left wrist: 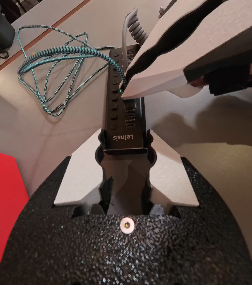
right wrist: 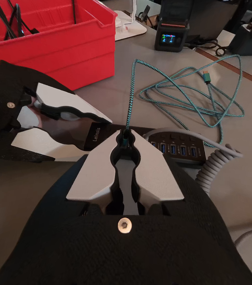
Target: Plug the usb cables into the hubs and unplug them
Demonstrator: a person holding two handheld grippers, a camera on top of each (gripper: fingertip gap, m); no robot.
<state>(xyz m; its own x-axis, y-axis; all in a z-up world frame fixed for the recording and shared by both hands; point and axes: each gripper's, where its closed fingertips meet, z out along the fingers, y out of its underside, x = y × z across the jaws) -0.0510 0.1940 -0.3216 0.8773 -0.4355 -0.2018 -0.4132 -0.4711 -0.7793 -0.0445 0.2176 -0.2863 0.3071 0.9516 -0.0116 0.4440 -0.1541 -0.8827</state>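
A long black USB hub point(left wrist: 125, 117) lies on the grey table. My left gripper point(left wrist: 125, 138) is shut on its near end; it also shows in the right wrist view point(right wrist: 97, 132) at the hub's left end point(right wrist: 96, 135). My right gripper point(right wrist: 125, 132) is shut on the plug point(right wrist: 125, 138) of a teal braided cable point(right wrist: 191, 98), held at the hub's top face. In the left wrist view the right gripper point(left wrist: 124, 91) comes in from the upper right over the hub's middle, with the teal cable point(left wrist: 48, 74) trailing left. Whether the plug sits in a port is hidden.
A grey coiled cable point(right wrist: 207, 172) runs from the hub's far end. A red bin point(right wrist: 57, 43) with black cables stands at the back left. A small black device with a lit screen point(right wrist: 168, 38) and other dark gear stand at the back. The teal cable's free plug point(right wrist: 206, 77) lies on the table.
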